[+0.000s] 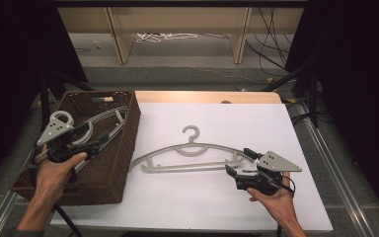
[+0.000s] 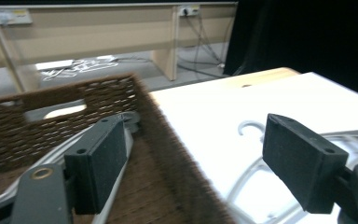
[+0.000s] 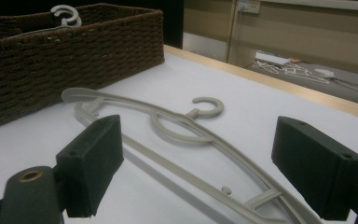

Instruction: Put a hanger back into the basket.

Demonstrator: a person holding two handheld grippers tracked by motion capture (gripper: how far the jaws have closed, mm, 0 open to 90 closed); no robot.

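Observation:
A grey plastic hanger (image 1: 192, 153) lies flat on the white table top, hook pointing away from me. My right gripper (image 1: 239, 161) is open at the hanger's right end, and its two pads straddle the tip of that arm without pressing on it. In the right gripper view the hanger (image 3: 177, 130) runs between the open jaws of the right gripper (image 3: 198, 172). My left gripper (image 1: 96, 143) hovers over the brown wicker basket (image 1: 123, 148), jaws open and empty. Grey hangers (image 1: 106, 118) lie inside the basket. The left gripper view shows the left gripper (image 2: 200, 165) over the basket wall (image 2: 37, 130).
The basket sits at the table's left edge. A wooden strip (image 1: 207, 96) borders the far side of the white top. Beyond it are wooden table legs and cables on the floor (image 1: 165, 37). Dark curtains stand on both sides.

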